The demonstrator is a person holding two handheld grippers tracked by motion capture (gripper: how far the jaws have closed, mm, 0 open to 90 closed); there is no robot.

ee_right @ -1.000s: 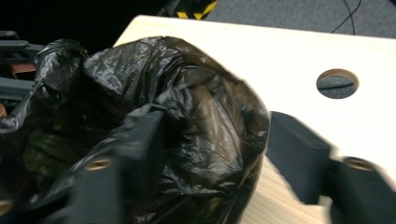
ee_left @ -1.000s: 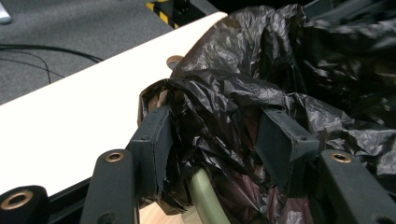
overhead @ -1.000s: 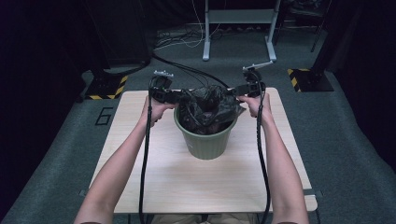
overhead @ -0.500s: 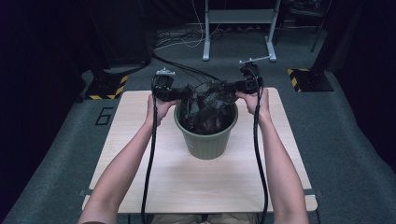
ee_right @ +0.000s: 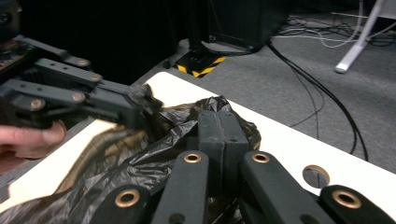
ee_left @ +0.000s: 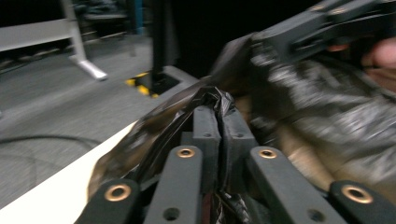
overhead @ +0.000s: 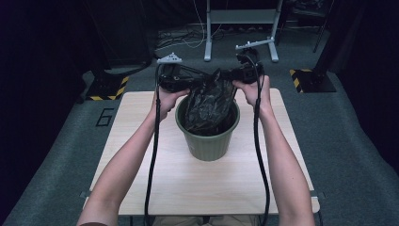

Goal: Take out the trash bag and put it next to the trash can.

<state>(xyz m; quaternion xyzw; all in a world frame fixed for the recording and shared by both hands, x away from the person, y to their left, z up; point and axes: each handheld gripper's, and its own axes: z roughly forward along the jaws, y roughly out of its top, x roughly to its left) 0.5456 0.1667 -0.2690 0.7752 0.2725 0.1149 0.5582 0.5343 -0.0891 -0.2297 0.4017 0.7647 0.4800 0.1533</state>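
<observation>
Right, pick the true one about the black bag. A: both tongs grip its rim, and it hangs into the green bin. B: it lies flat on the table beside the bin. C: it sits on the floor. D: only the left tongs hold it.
A: the left tongs and right tongs each pinch the bag rim, and its body hangs inside the bin.

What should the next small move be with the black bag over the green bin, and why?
Probably lift both hands a little higher. The left gripper and right gripper are each shut on the top edge of the black bag, but most of it hangs inside the green bin, so it is not yet free of the rim.
</observation>
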